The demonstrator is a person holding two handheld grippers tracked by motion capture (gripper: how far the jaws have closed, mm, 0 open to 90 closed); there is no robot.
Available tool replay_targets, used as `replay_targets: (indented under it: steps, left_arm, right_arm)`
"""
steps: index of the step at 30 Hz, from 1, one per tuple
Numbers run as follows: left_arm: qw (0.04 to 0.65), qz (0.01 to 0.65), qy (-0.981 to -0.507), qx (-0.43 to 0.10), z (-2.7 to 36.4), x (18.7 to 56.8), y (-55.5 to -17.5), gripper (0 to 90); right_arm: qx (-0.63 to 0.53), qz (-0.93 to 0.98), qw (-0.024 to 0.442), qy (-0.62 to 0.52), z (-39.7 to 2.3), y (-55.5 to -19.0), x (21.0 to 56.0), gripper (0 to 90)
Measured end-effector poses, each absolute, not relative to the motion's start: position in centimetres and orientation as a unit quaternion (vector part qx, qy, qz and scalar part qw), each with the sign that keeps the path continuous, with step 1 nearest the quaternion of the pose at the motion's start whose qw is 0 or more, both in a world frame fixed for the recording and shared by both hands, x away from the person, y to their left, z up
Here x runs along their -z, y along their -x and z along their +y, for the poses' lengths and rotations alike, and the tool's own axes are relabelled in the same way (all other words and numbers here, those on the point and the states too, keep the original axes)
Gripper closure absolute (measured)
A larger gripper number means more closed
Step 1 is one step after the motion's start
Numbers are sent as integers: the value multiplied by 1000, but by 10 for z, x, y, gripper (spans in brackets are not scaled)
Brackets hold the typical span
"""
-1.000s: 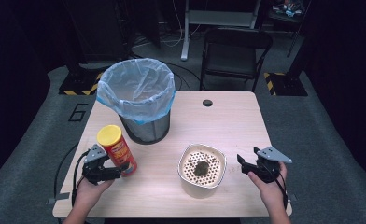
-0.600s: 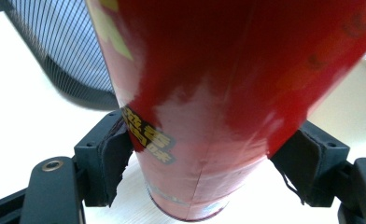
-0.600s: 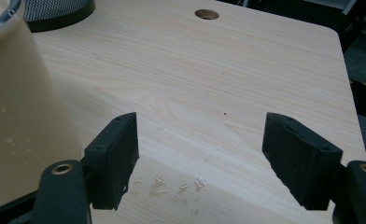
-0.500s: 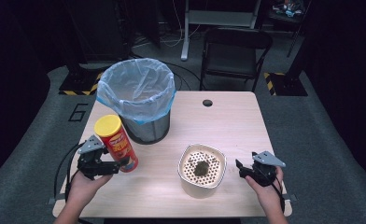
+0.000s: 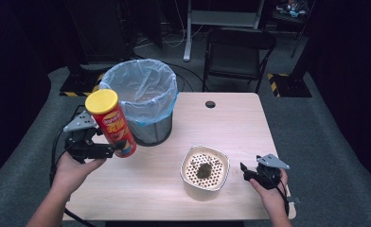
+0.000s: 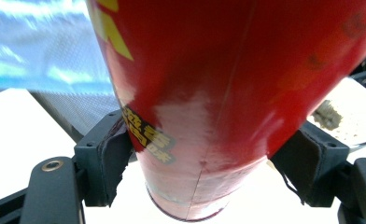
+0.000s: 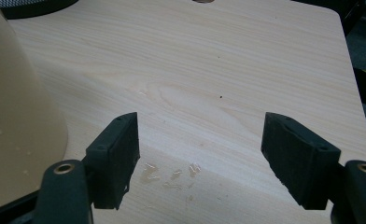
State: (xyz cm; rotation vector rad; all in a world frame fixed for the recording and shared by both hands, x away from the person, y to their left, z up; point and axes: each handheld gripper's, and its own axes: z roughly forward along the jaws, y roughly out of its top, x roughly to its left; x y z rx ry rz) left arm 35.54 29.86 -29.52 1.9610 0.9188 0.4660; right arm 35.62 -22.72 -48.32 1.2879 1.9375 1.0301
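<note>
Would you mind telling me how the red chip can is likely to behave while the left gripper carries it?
The red chip can is tall and gripped near its base, tilted, so it may pivot between the jaws. Its glossy surface looks slippery. It seems light, probably thin-walled, so the left gripper squeezing hard could dent it. Laid down, it would likely roll.

1. We see a pale wood-grain table (image 5: 231, 123) with rounded corners and a dark round hole (image 5: 210, 104) near its far edge.
2. We see grey carpet floor (image 5: 325, 142) all around it.
3. We see a black folding chair (image 5: 238, 56) beyond the far edge.
4. We see a light metal frame (image 5: 221, 19) farther back, cables below.
5. We see yellow-black striped tape (image 5: 278, 78) on the floor; the surroundings are dark.
</note>
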Motion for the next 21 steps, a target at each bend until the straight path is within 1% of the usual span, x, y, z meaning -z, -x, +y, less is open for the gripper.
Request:
replay_targets:
  steps: [11,12,21]
  left_arm:
    - [450,368,-791,-190,297,246,-373,237]
    - [450,368,-791,-190,297,246,-373,237]
    - [446,382,-785,-196,297,211,-404,237]
  right_arm:
    - [-382,732,292,-482,-228,-357,486,276]
    - [-382,732,292,-482,-228,-357,486,276]
    - [-380,731,288,-488,-230,-358,488,279]
